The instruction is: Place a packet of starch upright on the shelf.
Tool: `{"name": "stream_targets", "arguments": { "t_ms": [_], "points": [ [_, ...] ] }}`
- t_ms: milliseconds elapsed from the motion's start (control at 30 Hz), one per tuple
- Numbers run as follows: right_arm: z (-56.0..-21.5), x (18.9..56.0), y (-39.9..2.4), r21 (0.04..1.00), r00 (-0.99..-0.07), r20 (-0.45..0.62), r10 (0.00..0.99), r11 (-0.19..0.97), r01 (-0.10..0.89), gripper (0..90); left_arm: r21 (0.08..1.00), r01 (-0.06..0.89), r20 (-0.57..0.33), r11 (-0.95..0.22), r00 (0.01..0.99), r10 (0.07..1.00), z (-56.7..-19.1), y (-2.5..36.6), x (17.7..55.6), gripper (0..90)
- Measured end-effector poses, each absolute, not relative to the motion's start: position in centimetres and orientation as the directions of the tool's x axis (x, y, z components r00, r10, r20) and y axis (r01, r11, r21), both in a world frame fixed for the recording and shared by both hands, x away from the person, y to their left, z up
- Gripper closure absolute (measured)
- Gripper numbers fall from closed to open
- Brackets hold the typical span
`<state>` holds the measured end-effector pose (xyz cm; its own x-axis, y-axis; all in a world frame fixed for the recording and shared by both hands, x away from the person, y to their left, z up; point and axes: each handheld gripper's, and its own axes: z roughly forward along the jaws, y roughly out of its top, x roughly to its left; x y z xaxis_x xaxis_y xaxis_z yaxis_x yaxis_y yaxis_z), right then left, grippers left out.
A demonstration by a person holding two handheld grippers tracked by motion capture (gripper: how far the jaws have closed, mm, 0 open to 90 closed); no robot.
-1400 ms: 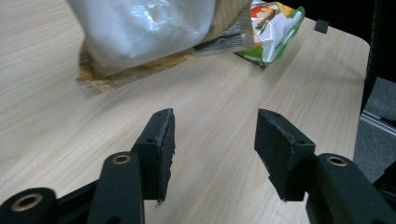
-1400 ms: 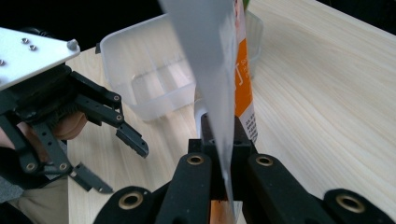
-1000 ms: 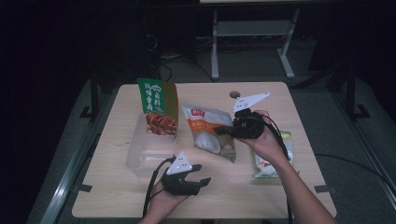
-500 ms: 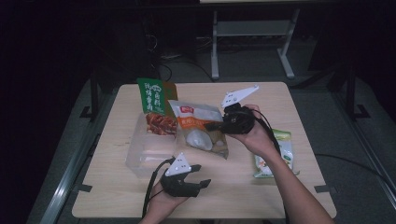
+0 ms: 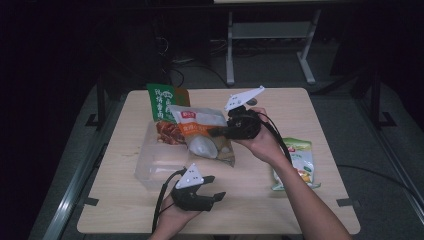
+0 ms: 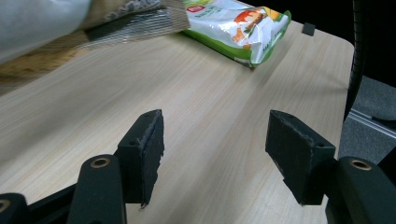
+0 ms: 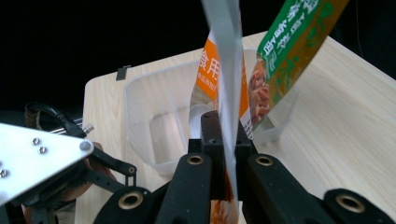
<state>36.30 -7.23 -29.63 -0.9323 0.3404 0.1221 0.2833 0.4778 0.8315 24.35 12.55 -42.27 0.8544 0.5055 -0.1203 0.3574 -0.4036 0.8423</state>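
High view: R tongs (image 5: 216,132) w/ orange pouch (image 5: 200,131)

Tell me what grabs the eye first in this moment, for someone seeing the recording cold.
The orange and white snack bag stands out, pinched at its edge by the right tool and held above the clear plastic bin mid-table. Behind it a green bag stands upright in the bin's far end. Near the front edge the left tool rests open with nothing between its jaws, and another green snack bag lies flat at the right.
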Motion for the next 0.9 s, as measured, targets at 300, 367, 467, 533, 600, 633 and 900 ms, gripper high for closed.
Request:
{"name": "stream_targets", "arguments": {
  "t_ms": [300,367,467,533,600,633,900],
  "points": [
    [-29.4,36.8,-5.0,0.837,-0.943,0.114,0.314,0.481,0.261,89.8,0.843,0.350,-0.111,-0.408,0.857,0.504,-42.2,12.7,24.2,36.4],
    [-29.4,36.9,-4.5,0.839,-0.945,0.114,0.306,0.480,0.257,89.8,0.842,0.349,-0.110,-0.412,0.859,0.501,-42.2,12.7,24.3,36.3],
    [-29.4,37.2,-3.7,0.841,-0.947,0.117,0.298,0.477,0.254,89.8,0.844,0.356,-0.123,-0.401,0.856,0.502,-42.3,12.5,24.1,36.0],
    [-29.4,37.4,-3.0,0.843,-0.951,0.118,0.286,0.477,0.248,89.8,0.843,0.350,-0.114,-0.410,0.859,0.499,-42.3,12.5,24.1,35.9],
    [-29.5,37.6,-2.4,0.845,-0.952,0.119,0.283,0.475,0.247,89.8,0.843,0.346,-0.110,-0.411,0.861,0.497,-42.3,12.6,24.2,35.9],
    [-29.5,37.7,-2.1,0.846,-0.953,0.118,0.280,0.475,0.244,89.8,0.842,0.349,-0.112,-0.411,0.859,0.499,-42.3,12.6,24.2,35.9],
    [-30.1,38.6,-0.2,0.851,-0.950,0.148,0.276,0.454,0.265,89.8,0.847,0.350,-0.117,-0.401,0.857,0.502,-42.4,12.7,24.1,35.5]
  ]
}}
